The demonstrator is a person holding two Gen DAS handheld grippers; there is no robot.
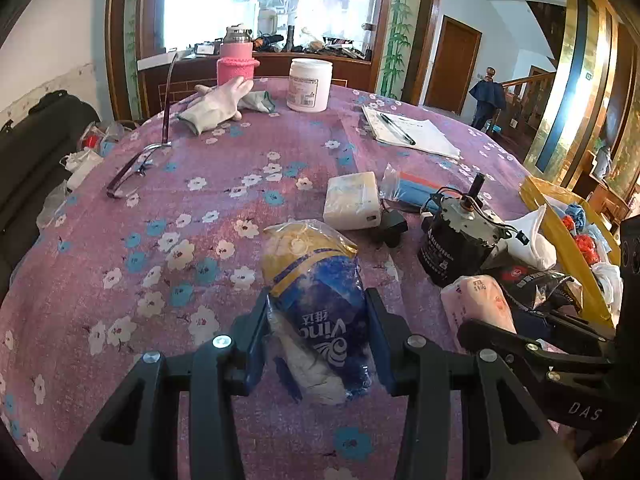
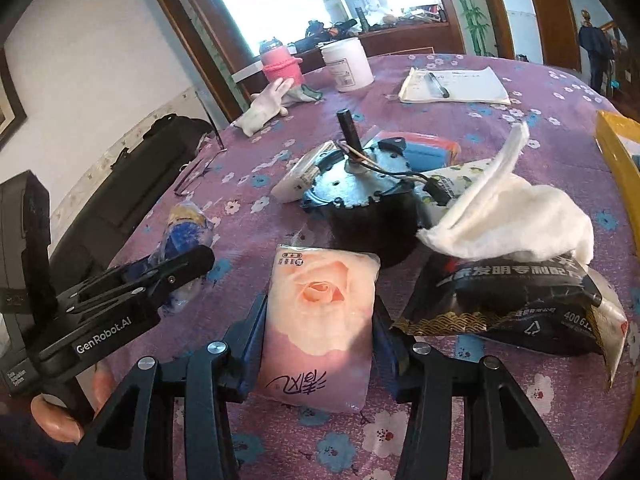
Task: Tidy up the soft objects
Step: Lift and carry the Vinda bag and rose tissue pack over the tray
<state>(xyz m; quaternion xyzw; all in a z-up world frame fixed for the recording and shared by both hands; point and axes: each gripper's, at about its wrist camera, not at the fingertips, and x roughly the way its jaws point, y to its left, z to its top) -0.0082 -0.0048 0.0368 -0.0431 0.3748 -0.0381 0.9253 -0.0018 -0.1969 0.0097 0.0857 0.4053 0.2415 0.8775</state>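
- The blue-and-yellow plastic tissue pack (image 1: 316,304) lies on the worktop (image 1: 200,208), a round surface under a purple cloth printed with white and blue flowers; it is to the left of the black cylindrical electric motor (image 1: 456,240).
- The left gripper (image 1: 318,336) is clamped on this pack, a blue pad pressing each side of its near end.
- The pink rose-printed soft tissue pack (image 2: 320,320) lies just in front of the motor, on the same cloth.
- The right gripper (image 2: 318,340) has its pads against both long sides of the rose pack and is clamped on it.
- Right of the rose pack, and in front of the motor, sits a black crinkled plastic tissue bag (image 2: 512,300) with a white tissue sheet (image 2: 508,216) pulled up out of its top.
- Just behind and to the left of the motor lies a white rectangular power adapter (image 1: 352,200).
- Behind the motor lies a clear-wrapped blue and orange packet (image 1: 416,188).
- Well behind the motor to the left lies a white cloth glove (image 1: 218,104), touching a pink knitted-sleeve bottle (image 1: 237,60).
- A white plastic tub (image 1: 309,84) stands beside that bottle, behind the motor.
- Behind the motor to the right, a black pen rests on a white paper notepad (image 1: 412,132).
- Far to the motor's left lie dark-framed glasses (image 1: 136,168).
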